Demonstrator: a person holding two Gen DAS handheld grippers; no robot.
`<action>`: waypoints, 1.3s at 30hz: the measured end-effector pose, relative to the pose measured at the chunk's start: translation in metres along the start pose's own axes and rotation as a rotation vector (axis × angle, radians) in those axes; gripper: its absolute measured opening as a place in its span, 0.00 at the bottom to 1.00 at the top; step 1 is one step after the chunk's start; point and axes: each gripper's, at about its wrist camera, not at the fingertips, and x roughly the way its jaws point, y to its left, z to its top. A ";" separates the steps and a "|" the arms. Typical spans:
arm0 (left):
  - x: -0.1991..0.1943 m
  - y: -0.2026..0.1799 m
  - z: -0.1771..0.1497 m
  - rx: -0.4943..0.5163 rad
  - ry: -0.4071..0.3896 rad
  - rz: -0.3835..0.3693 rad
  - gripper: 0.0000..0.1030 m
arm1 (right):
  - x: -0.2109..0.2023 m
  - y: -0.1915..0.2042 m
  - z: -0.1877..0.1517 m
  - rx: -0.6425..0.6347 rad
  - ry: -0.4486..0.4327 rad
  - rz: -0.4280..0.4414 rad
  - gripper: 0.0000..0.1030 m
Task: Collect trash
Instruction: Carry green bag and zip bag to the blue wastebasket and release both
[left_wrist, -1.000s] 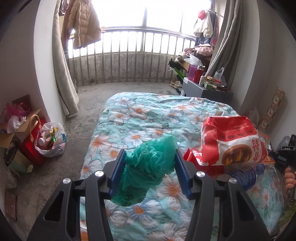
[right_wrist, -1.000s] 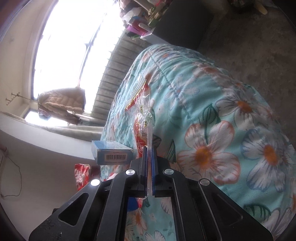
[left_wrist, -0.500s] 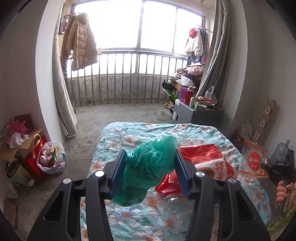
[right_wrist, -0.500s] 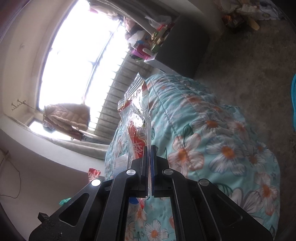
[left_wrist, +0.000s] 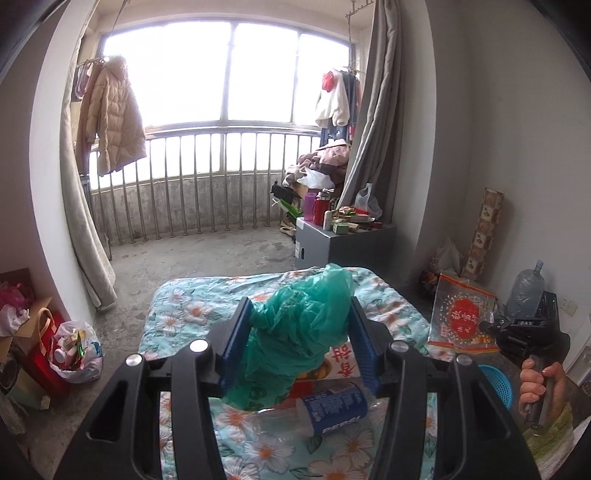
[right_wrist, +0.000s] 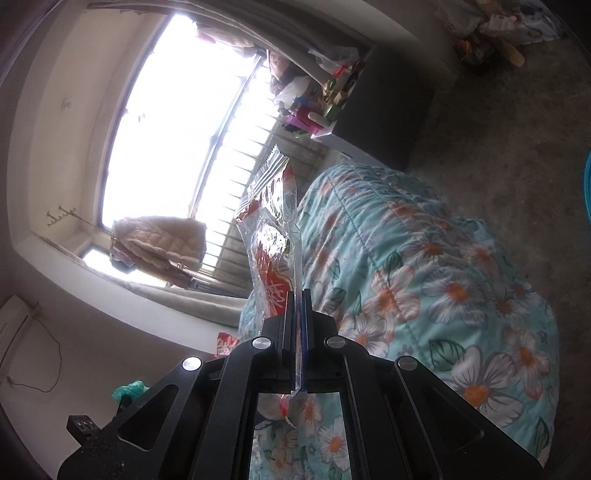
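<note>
My left gripper (left_wrist: 301, 341) is shut on a crumpled green plastic bag (left_wrist: 299, 328), held above the floral quilt (left_wrist: 184, 306). Below it on the quilt lie a clear bottle with a blue label (left_wrist: 332, 406) and a red and white snack bag (left_wrist: 338, 363). My right gripper (right_wrist: 298, 295) is shut on the edge of a clear snack wrapper with red print (right_wrist: 273, 236), lifted off the quilt (right_wrist: 424, 266). In the left wrist view that wrapper (left_wrist: 461, 317) hangs at the right, with a hand (left_wrist: 539, 384) on the other gripper's handle.
A grey cabinet (left_wrist: 343, 243) loaded with bottles stands beyond the quilt. A white bag full of trash (left_wrist: 75, 350) sits on the floor at the left beside red bags. A blue basket (left_wrist: 496, 384) sits at the right. A balcony railing (left_wrist: 192, 184) lies ahead.
Both grippers have risen with their loads. The left one tilted up, so the window now fills the view. The right one lifted the clear wrapper off the quilt.
</note>
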 end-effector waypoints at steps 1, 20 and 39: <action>0.000 -0.006 0.001 0.006 -0.002 -0.014 0.49 | -0.001 0.001 0.001 -0.001 -0.002 0.007 0.01; 0.049 -0.136 0.024 0.120 0.027 -0.307 0.49 | -0.047 -0.017 0.017 0.039 -0.101 0.069 0.01; 0.203 -0.350 -0.023 0.214 0.377 -0.666 0.49 | -0.129 -0.131 0.046 0.202 -0.322 -0.144 0.01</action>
